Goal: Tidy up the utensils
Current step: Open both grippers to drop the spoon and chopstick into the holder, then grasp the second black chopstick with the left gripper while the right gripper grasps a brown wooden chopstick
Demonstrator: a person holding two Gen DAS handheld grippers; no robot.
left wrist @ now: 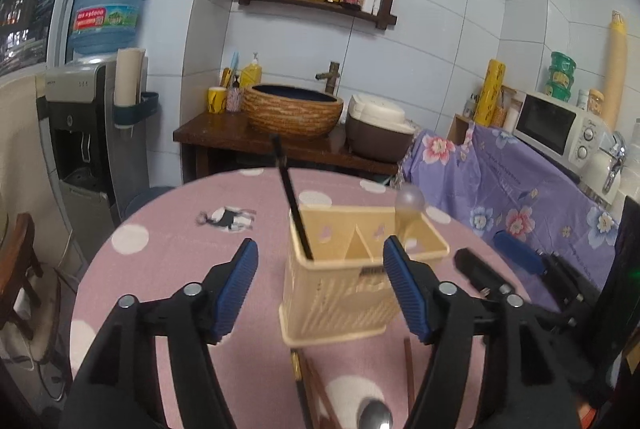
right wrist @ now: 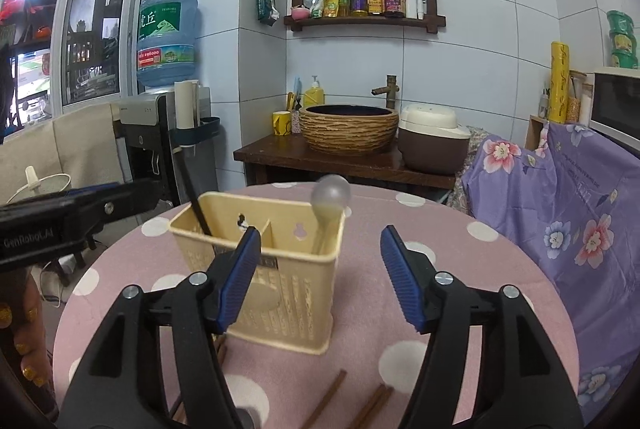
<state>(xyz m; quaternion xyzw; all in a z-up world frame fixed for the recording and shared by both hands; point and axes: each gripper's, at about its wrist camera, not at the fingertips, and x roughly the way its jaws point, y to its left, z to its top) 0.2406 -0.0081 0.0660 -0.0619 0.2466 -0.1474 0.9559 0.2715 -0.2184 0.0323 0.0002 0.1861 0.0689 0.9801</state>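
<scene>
Left-wrist view: left gripper (left wrist: pixel 320 289) gapes wide over one cream caddy (left wrist: pixel 340 293) with two compartments on the table (left wrist: pixel 168 253), one black utensil (left wrist: pixel 294 209) inside. Right-wrist view: right gripper (right wrist: pixel 320 279) also spread; one spoon (right wrist: pixel 330 207) stands inside, two chopsticks (right wrist: pixel 352 401) lie nearer

The left gripper (left wrist: pixel 320 265) and the right gripper (right wrist: pixel 320 253) are black plastic with ridged blue pads (right wrist: pixel 400 281) on the fingers. Round silver screws (left wrist: pixel 192 288) sit on the joints. White letters (right wrist: pixel 26 239) mark the left one's side.
</scene>
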